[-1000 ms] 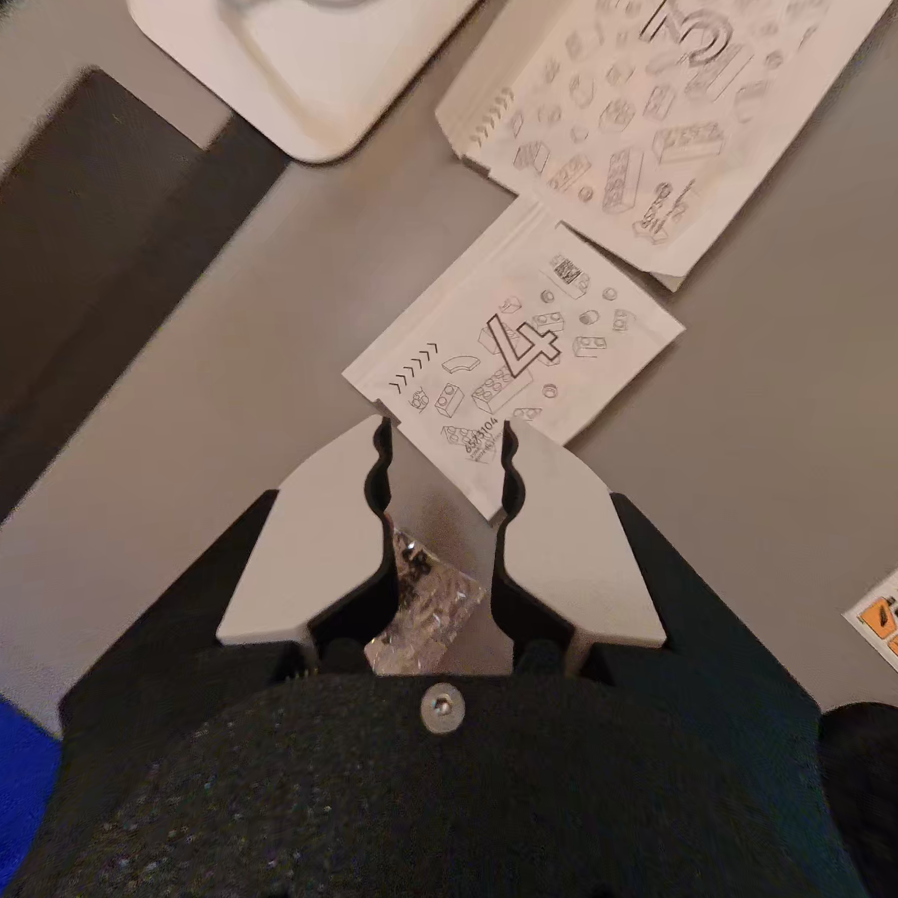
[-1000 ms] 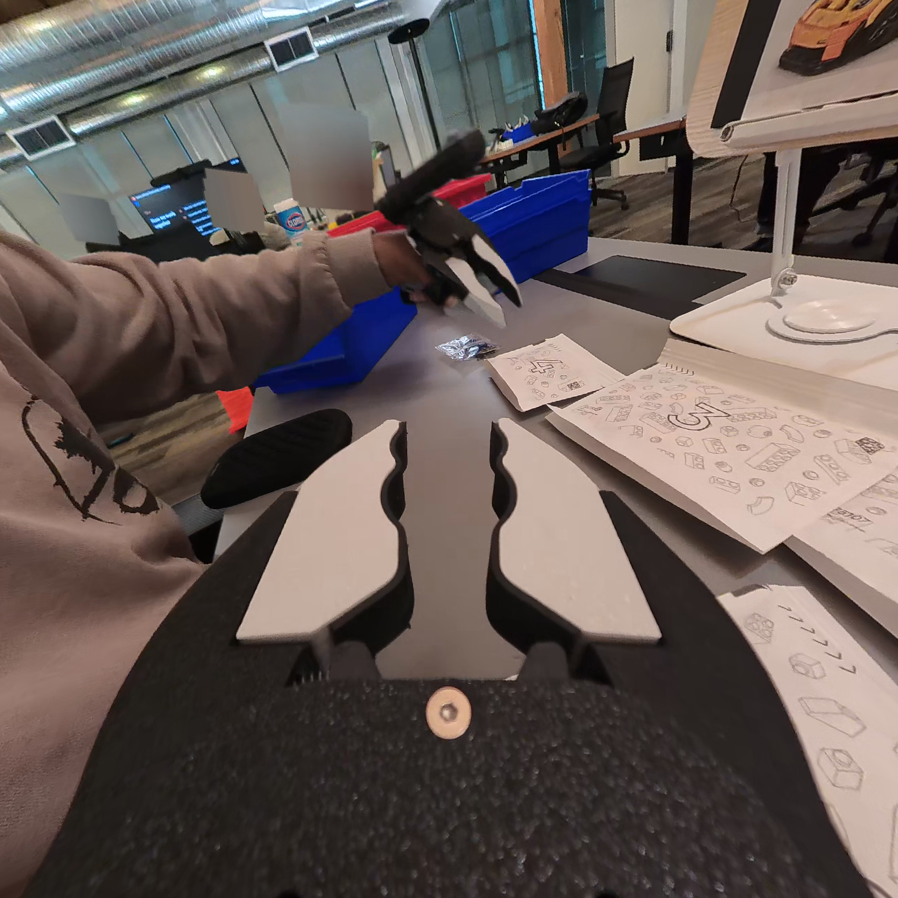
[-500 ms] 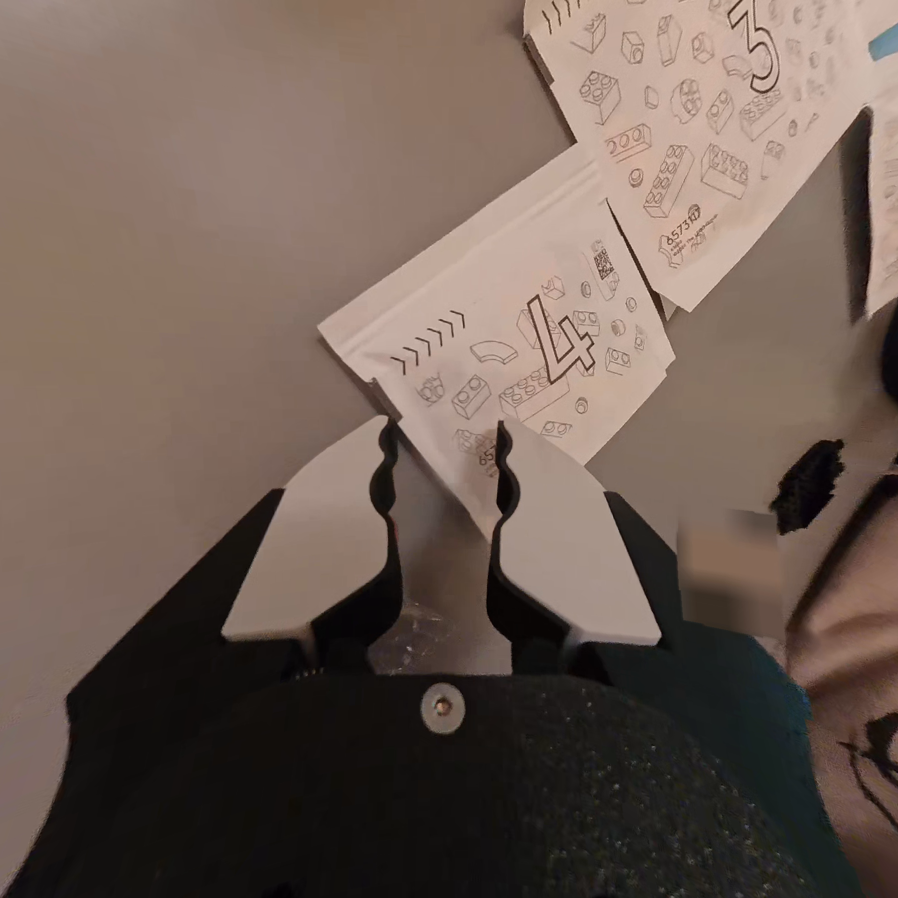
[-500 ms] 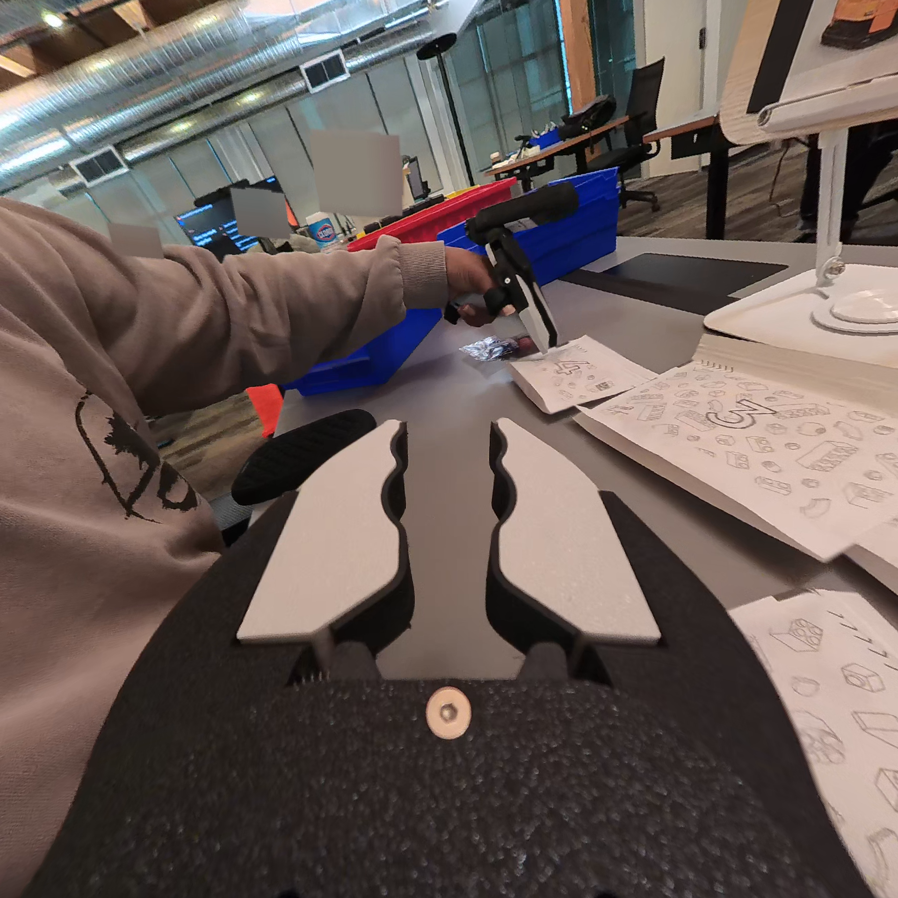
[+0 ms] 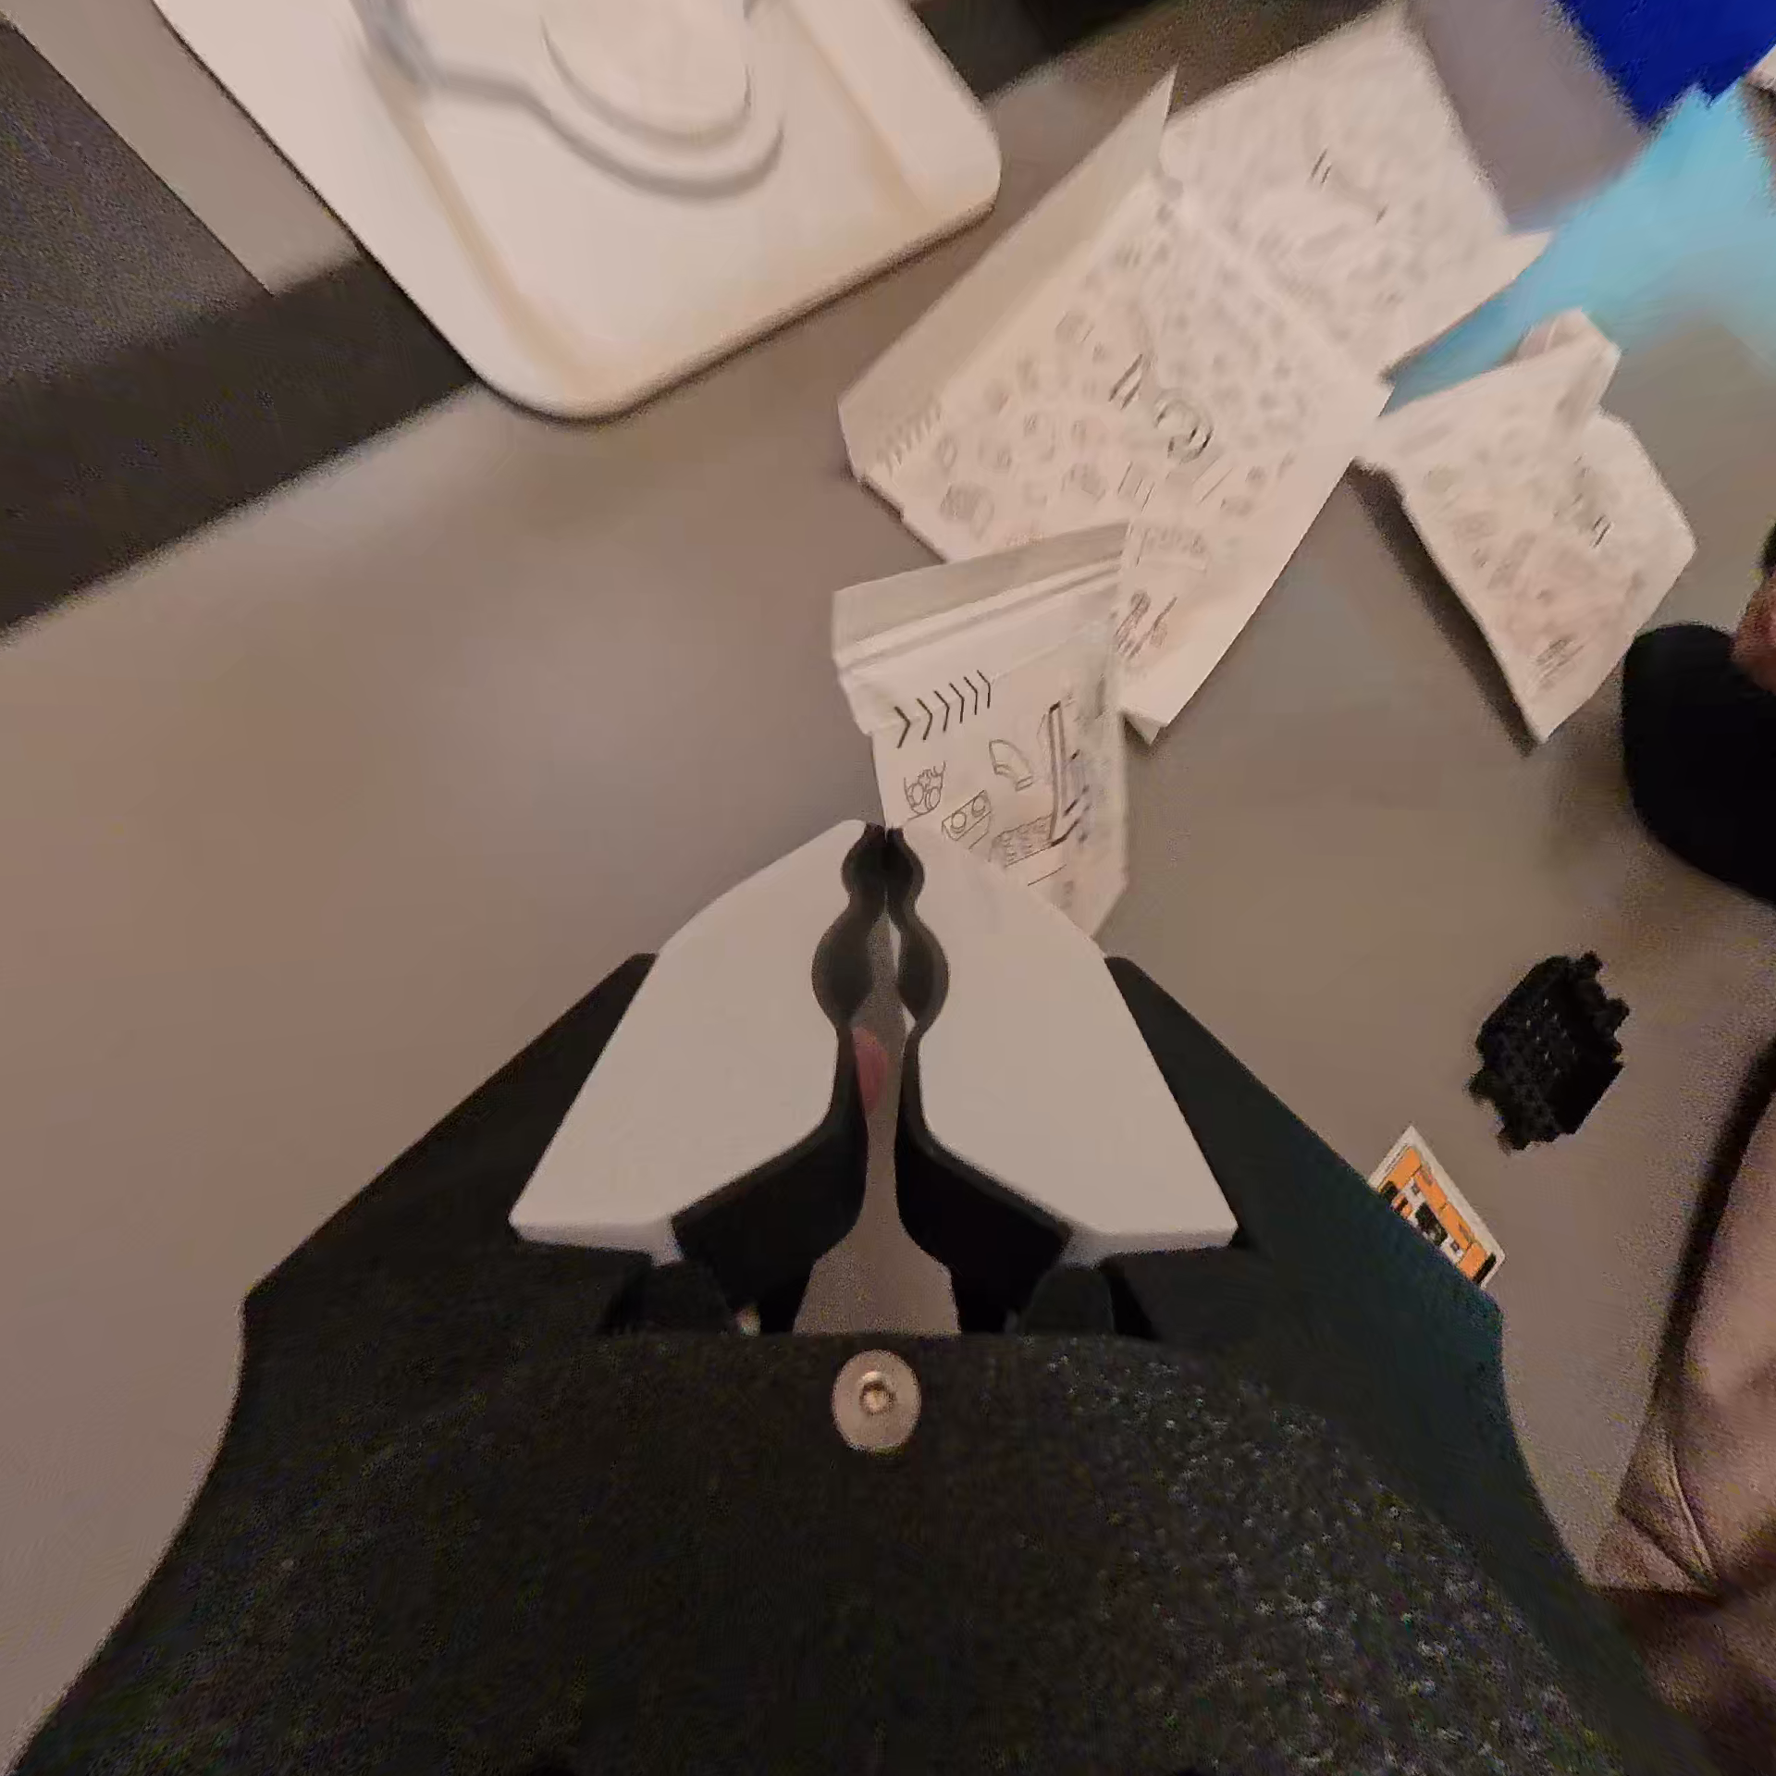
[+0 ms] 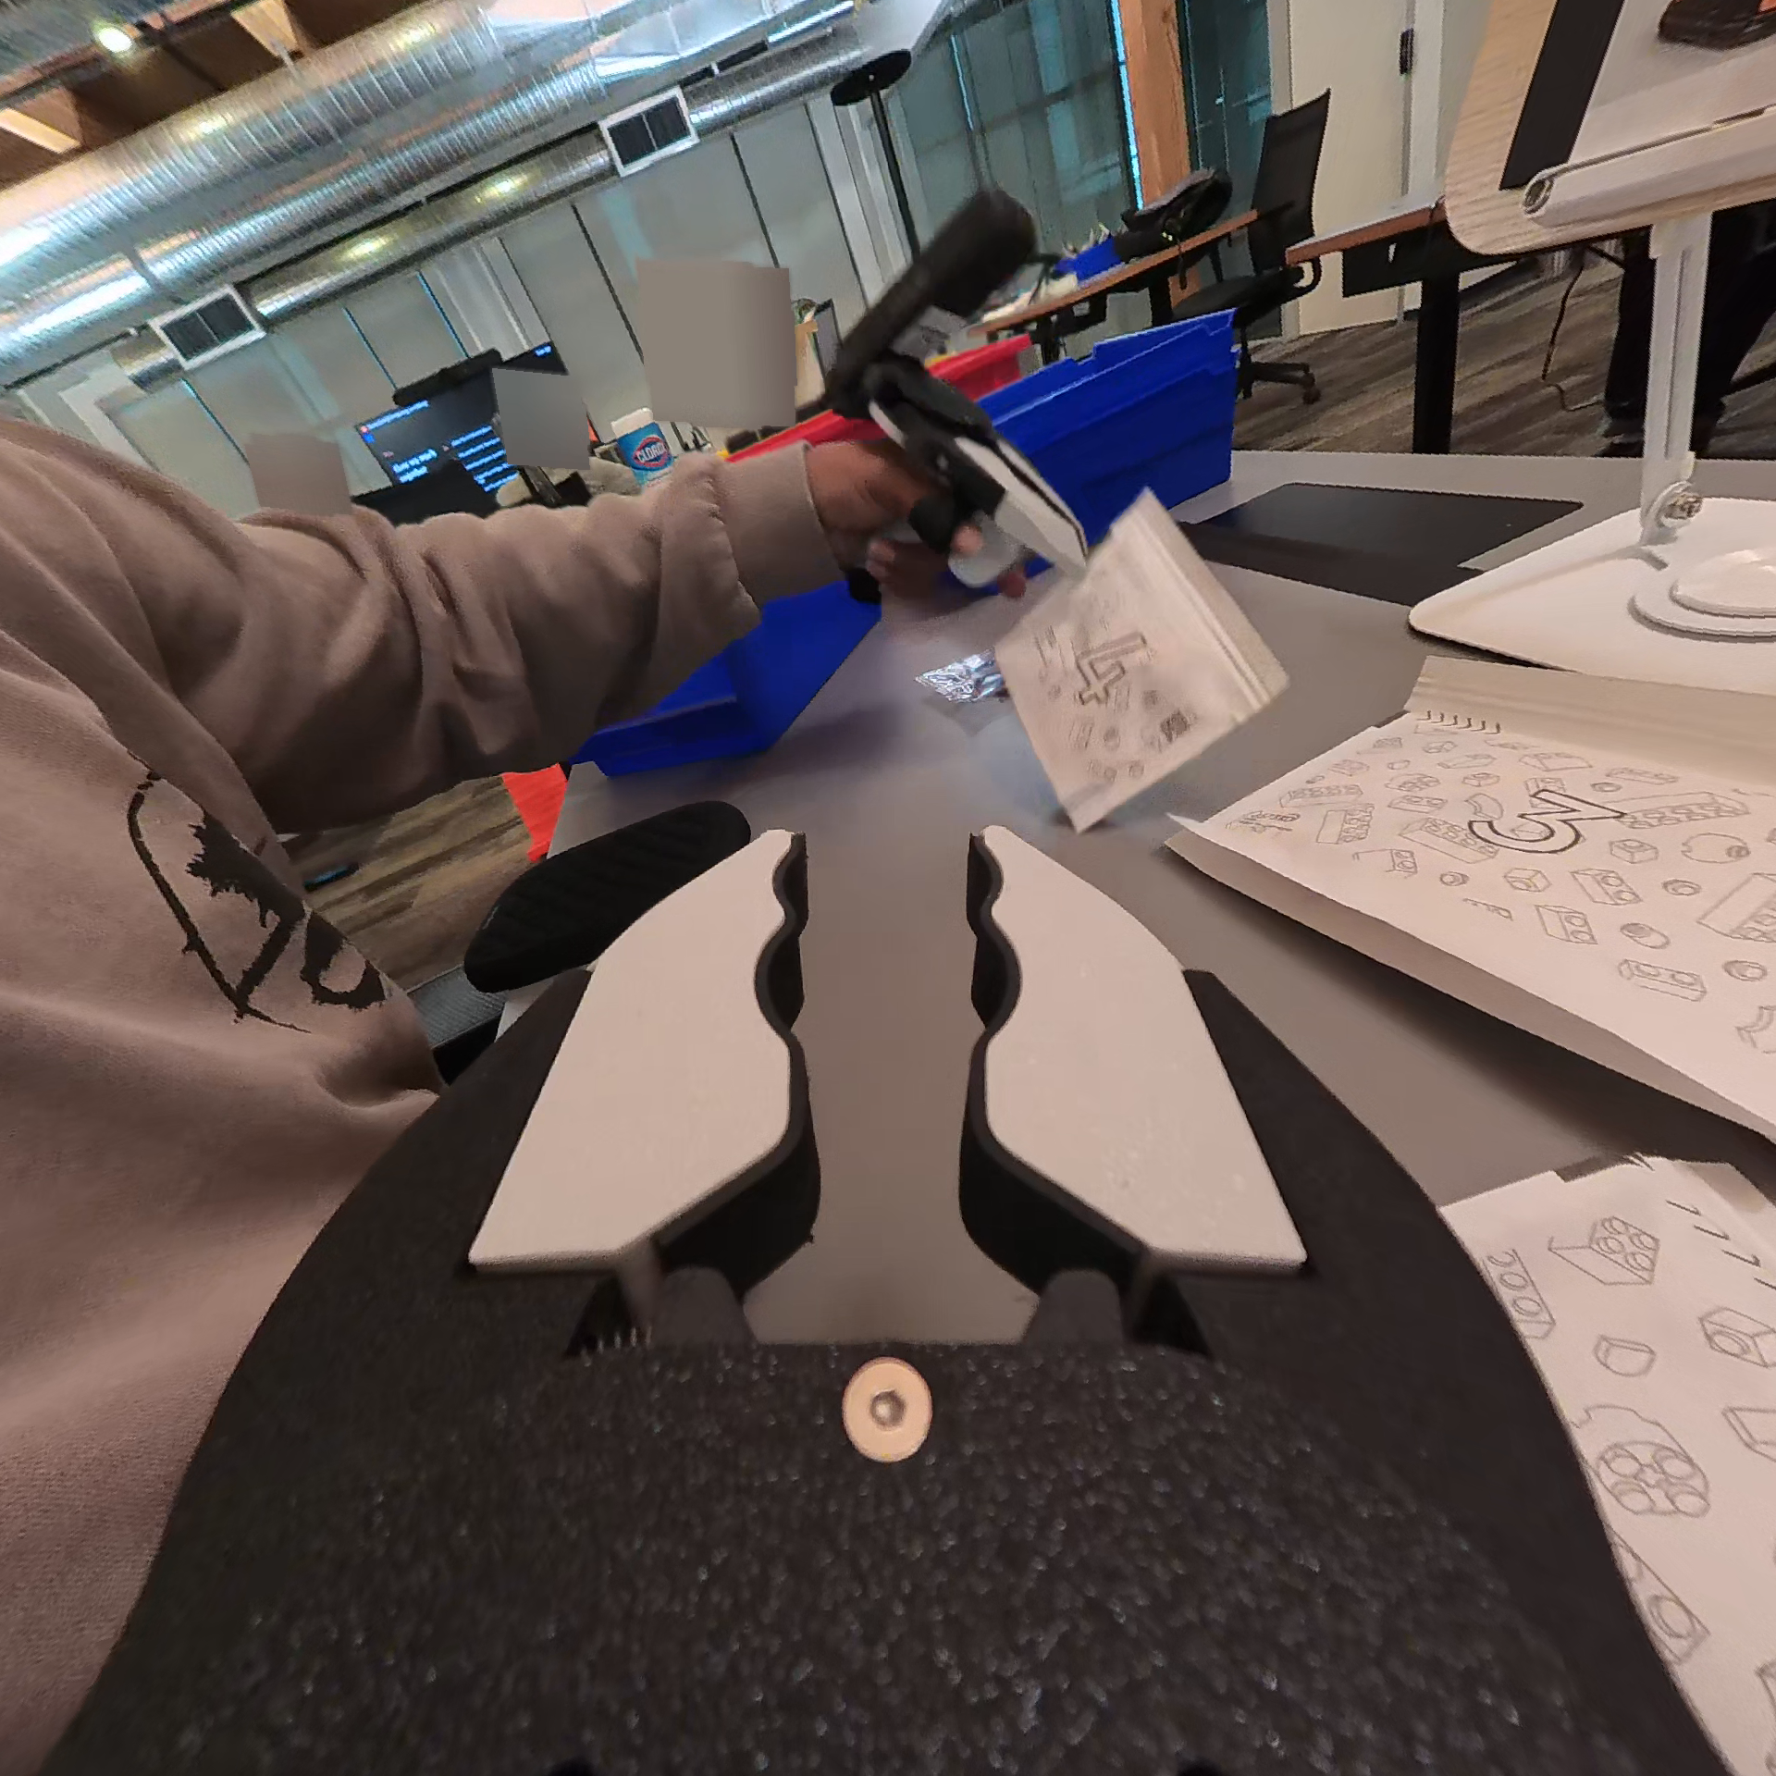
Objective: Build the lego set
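1. Above the grey worktop point(image 6: 903, 769), your left gripper point(image 6: 1043, 538) has its jaws pinched tight on one corner of a small white paper parts bag point(image 6: 1134, 673). The bag hangs tilted in the air, clear of the surface.
2. From the left wrist view, the same left gripper point(image 5: 884, 841) shows its fingertips closed together, with the bag point(image 5: 999, 730) extending away just past them to the right.
3. Your right gripper point(image 6: 884, 846) sits low and near you, jaws parted and holding nothing. The lifted bag is well ahead of it and slightly right.
4. Judging progress: the build looks barely begun. A large printed bag point(image 6: 1499, 865) lies flat and apparently sealed on the right, with another bag point(image 6: 1653, 1393) nearer you.
5. A small black brick assembly point(image 5: 1547, 1052) rests on the worktop near your body; it appears to be the only built portion.
6. A crinkled clear wrapper point(image 6: 961, 678) lies beyond the held bag, beside a blue bin point(image 6: 1105, 423).
7. What likely remains: opening this bag, emptying its pieces, and all later assembly.
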The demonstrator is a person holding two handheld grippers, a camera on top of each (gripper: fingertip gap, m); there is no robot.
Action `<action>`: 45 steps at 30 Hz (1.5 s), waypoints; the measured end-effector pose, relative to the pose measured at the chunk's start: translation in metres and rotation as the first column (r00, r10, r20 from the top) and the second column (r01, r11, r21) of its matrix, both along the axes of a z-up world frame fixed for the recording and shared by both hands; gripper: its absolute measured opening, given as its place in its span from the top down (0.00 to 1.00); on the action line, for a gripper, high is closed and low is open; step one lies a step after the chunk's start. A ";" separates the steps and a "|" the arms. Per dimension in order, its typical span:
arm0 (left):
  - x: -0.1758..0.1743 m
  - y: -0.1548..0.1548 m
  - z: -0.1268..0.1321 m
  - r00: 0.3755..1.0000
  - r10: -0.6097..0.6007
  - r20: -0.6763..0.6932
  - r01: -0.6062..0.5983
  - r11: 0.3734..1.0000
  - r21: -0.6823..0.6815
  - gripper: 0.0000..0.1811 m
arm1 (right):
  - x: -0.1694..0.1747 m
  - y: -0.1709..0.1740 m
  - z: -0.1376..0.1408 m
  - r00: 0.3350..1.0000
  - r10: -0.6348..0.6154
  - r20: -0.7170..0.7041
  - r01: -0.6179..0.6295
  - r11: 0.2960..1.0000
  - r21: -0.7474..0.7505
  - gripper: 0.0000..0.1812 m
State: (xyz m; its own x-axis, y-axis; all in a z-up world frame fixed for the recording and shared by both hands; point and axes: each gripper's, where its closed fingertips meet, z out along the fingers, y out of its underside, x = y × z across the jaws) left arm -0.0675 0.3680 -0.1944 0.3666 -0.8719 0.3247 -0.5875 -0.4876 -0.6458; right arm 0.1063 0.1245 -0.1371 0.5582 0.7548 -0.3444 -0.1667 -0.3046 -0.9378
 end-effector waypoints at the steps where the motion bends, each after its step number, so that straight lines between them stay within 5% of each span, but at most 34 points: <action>1: -0.005 0.002 0.016 0.999 0.018 0.035 -0.020 0.999 0.039 1.00 | 0.000 0.000 0.000 1.000 0.002 0.000 -0.002 1.000 -0.001 0.83; 10: -0.117 0.061 0.148 0.900 0.301 0.316 -0.388 0.884 0.262 1.00 | -0.003 -0.001 -0.003 1.000 0.013 -0.002 -0.013 1.000 -0.011 0.83; 20: -0.228 0.174 0.217 0.653 0.535 0.536 -0.704 0.690 0.169 1.00 | -0.014 0.009 -0.019 1.000 0.027 0.007 -0.026 0.997 -0.079 0.83; 23: -0.252 0.216 0.198 0.528 0.623 0.577 -0.782 0.622 0.044 1.00 | -0.018 0.012 -0.026 0.999 0.028 0.029 -0.025 0.995 -0.096 0.83; 27: -0.288 0.253 0.115 0.379 0.792 0.478 -0.861 0.491 -0.130 1.00 | -0.017 0.016 -0.028 0.999 0.012 0.043 -0.007 0.994 -0.106 0.83; 32: -0.322 0.250 0.056 0.354 0.891 0.285 -0.924 0.379 -0.038 1.00 | -0.013 0.018 -0.029 0.999 0.004 0.039 0.000 0.994 -0.112 0.83; 40: -0.379 0.223 0.029 0.230 0.973 0.018 -0.950 0.221 0.219 0.99 | -0.022 0.014 -0.029 0.997 0.046 0.065 -0.039 0.994 -0.101 0.83; 45: -0.396 0.209 0.047 0.219 0.976 0.006 -0.883 0.196 0.427 0.87 | -0.021 0.009 -0.028 0.997 0.047 0.064 -0.041 0.995 -0.092 0.83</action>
